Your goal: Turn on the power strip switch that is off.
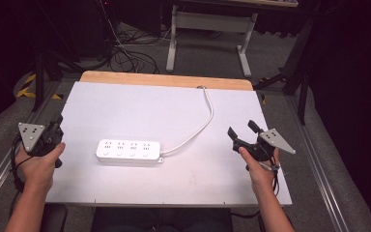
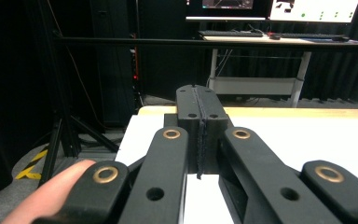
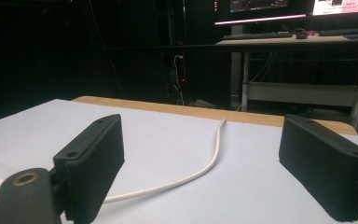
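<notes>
A white power strip [image 1: 128,152] with several sockets lies flat near the middle of the white table top [image 1: 140,106]. Its white cable [image 1: 207,113] curves from its right end up to the far edge, and the cable [image 3: 214,161] runs between the jaws in the right gripper view. My left gripper [image 1: 58,123] is held at the table's left edge, jaws pressed together with nothing between them [image 2: 200,112]. My right gripper [image 1: 241,129] hovers at the right side of the table, jaws wide apart and empty [image 3: 200,154]. Both grippers are well clear of the strip.
A wooden strip [image 1: 166,79] borders the table's far edge. Beyond it stand a white desk frame [image 1: 207,34] and loose cables [image 1: 125,53] on the floor. Metal rails [image 1: 319,169] run along the table's sides. A desk with monitors [image 2: 279,9] stands farther off.
</notes>
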Demonstrator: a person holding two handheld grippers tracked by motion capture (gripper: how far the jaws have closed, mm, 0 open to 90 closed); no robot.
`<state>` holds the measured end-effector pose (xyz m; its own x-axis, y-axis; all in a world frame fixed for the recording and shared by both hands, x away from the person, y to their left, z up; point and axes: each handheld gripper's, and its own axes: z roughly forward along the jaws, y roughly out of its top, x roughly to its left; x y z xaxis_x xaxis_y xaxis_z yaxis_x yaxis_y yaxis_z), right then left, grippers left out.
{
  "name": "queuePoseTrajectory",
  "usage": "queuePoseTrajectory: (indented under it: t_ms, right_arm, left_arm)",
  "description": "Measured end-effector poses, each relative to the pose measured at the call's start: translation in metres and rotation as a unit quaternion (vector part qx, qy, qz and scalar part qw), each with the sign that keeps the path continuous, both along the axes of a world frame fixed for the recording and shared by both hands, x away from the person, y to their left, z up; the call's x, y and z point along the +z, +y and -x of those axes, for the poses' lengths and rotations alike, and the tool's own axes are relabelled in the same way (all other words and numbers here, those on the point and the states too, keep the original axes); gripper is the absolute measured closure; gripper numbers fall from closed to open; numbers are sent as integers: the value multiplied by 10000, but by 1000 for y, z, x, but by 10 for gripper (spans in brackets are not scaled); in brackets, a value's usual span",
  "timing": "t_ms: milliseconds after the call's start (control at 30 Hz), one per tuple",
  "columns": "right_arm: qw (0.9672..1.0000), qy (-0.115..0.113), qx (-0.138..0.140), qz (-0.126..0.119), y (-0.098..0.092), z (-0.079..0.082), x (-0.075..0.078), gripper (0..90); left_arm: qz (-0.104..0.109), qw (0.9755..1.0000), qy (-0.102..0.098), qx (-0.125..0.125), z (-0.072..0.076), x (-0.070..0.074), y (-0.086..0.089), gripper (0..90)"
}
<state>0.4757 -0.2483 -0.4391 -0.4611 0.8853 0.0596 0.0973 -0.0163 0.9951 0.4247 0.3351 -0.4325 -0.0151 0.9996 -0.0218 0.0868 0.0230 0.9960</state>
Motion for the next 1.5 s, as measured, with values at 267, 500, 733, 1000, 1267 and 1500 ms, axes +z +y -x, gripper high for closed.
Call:
queuePoseTrajectory:
  t_ms: [267,500,733,1000,1267,1500]
  right_arm:
    - [10000,-7,-4,-5,0,0,0,148]
    - [10000,2,4,0,0,0,0,149]
    - [10000,6,4,6,0,1,0,150]
    - [10000,5,-7,14,0,1,0,151]
    - [10000,24,0,13,1,1,-1,152]
    - [10000,7,-51,-3,-1,1,0,154]
  left_arm:
    - [-78,9997,89,-220,0,1,-4,900]
    - [-138,9986,219,-458,-3,3,-10,900]
    - [-324,9955,390,-806,-4,5,-19,900]
    - [-386,9894,590,-1273,-5,6,-29,900]
    - [-677,9769,966,-1783,-9,4,-46,900]
    - [-814,9662,1313,-2064,-12,0,-59,900]
